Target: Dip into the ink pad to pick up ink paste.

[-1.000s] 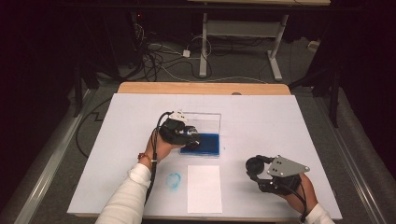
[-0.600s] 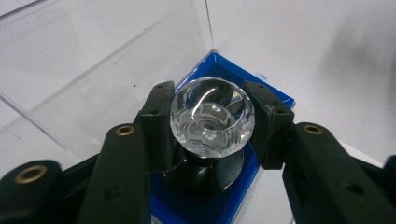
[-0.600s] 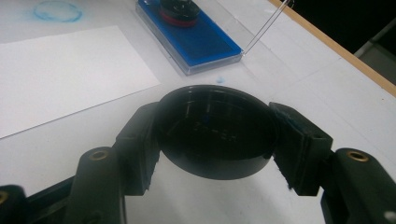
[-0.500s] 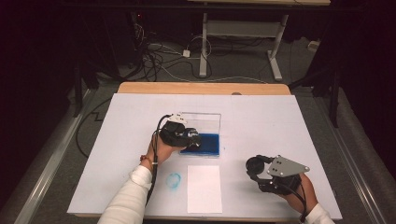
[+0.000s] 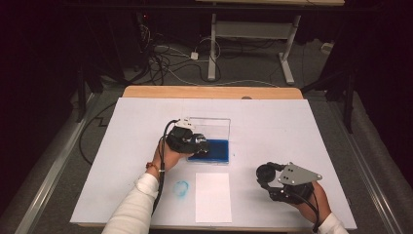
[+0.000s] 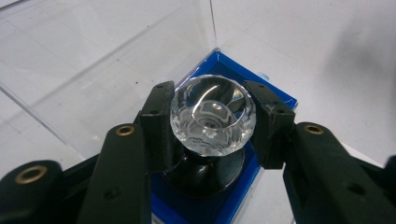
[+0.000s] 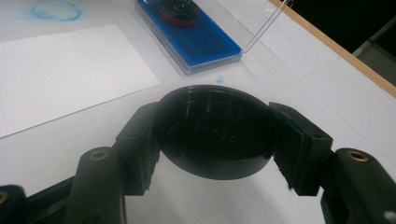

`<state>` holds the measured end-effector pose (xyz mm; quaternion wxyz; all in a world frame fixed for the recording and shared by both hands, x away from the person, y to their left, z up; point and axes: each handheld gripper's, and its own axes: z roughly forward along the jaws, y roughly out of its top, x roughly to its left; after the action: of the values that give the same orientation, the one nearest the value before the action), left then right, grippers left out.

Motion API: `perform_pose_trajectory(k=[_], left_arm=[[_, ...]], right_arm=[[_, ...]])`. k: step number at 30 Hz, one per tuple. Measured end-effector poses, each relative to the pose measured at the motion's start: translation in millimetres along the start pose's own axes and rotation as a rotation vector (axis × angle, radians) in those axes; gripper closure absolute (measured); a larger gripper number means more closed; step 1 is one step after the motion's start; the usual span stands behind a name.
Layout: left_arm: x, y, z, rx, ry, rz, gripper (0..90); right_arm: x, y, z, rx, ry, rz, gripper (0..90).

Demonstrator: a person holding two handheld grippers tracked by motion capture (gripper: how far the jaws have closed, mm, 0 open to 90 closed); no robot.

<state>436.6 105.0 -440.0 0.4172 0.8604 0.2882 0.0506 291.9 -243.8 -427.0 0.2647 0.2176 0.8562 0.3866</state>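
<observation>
**A:** Your left gripper (image 6: 212, 122) has its jaws pinched on the faceted clear knob (image 6: 213, 115) of a stamp, one pad on each side. The stamp's dark base (image 6: 205, 175) sits down on the blue ink pad (image 6: 233, 63).

**B:** And where is that pad on the table?

**A:** In the high view the blue ink pad (image 5: 216, 148) lies near the middle of the white table cover (image 5: 272, 117), with its clear lid (image 5: 212, 126) standing upright along the far edge. Your left gripper (image 5: 197, 145) reaches over the pad's left end.

**B:** What about your right side?

**A:** Your right gripper (image 7: 217, 133) is clamped on a round black cap (image 7: 217, 130), hollow side up, the pads pressing its rim from both sides. It sits well apart from the pad, toward the near right of the table; from above, your right gripper (image 5: 268, 175) shows with its grey plate on top. I can't tell whether the cap touches the table.

**B:** Anything between the two?

**A:** A white sheet of paper (image 5: 213, 196) lies just in front of the pad, and a blue smudge (image 5: 181, 188) marks the cover just left of the sheet.
</observation>
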Motion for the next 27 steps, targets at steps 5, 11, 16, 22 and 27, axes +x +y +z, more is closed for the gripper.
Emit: perform_pose_trajectory(k=[5,11,16,22,27], left_arm=[[-1.4,-0.4,0.2,0.000,0.005,0.005,54.5],[-4.6,0.0,0.8,0.005,0.027,0.011,54.4],[-5.1,0.2,0.8,0.008,0.029,0.013,54.4],[-4.6,1.2,0.2,0.018,0.023,0.015,54.5],[-2.9,2.2,0.3,0.021,0.014,0.006,54.5]], right_arm=[[0.4,-0.2,-0.8,0.001,-0.004,0.000,38.4],[0.4,-0.5,-1.5,0.001,-0.004,0.003,38.4],[0.3,-0.2,-0.8,0.001,-0.003,0.000,38.4],[-0.6,-0.9,-1.2,-0.002,-0.003,-0.001,38.5],[-1.4,-1.5,-1.1,-0.003,-0.008,0.002,38.4]])
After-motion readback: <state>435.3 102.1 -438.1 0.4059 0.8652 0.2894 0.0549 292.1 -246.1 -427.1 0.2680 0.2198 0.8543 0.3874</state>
